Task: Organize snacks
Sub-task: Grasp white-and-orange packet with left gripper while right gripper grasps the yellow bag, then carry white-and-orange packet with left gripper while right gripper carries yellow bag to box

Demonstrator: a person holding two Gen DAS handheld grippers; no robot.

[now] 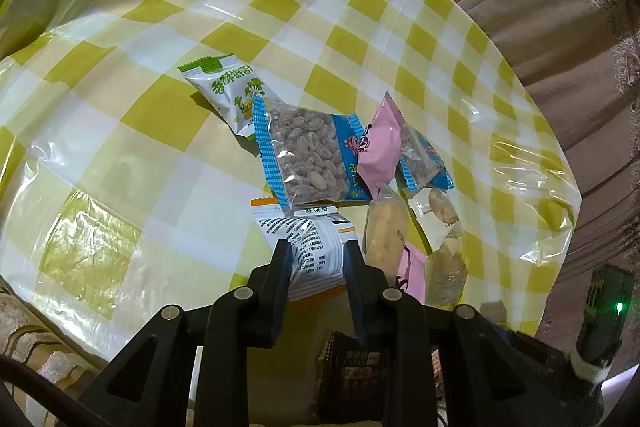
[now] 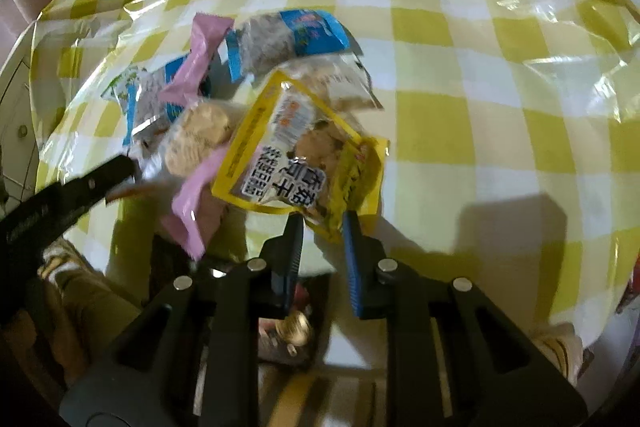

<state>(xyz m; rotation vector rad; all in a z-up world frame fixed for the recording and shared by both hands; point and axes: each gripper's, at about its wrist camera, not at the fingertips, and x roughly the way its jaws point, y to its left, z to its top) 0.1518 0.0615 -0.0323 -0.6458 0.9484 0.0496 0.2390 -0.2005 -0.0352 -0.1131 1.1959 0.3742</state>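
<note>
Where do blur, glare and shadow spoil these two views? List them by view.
Left wrist view: sharp, with glare on the plastic table cover and fisheye bending at the edges. Right wrist view: motion blur smears the snack pile and the left gripper, glare streaks the cover at upper right, and a dark shadow lies right of the yellow packet held by the right gripper.

Free room: the checked tablecloth (image 2: 460,75) is lying bare from 12 round to 4 o'clock of the snack heap in the right wrist view, giving open passage. Obstacles: the heap itself is crowding 9 to 11 o'clock, with a blue nut packet (image 2: 280,39), a pink packet (image 2: 200,63) and a yellow packet (image 2: 296,147) overlapping. In the left wrist view, bare cloth is spreading from 8 to 12 o'clock; a brown sofa (image 1: 560,39) is bounding the table at 2 o'clock.
</note>
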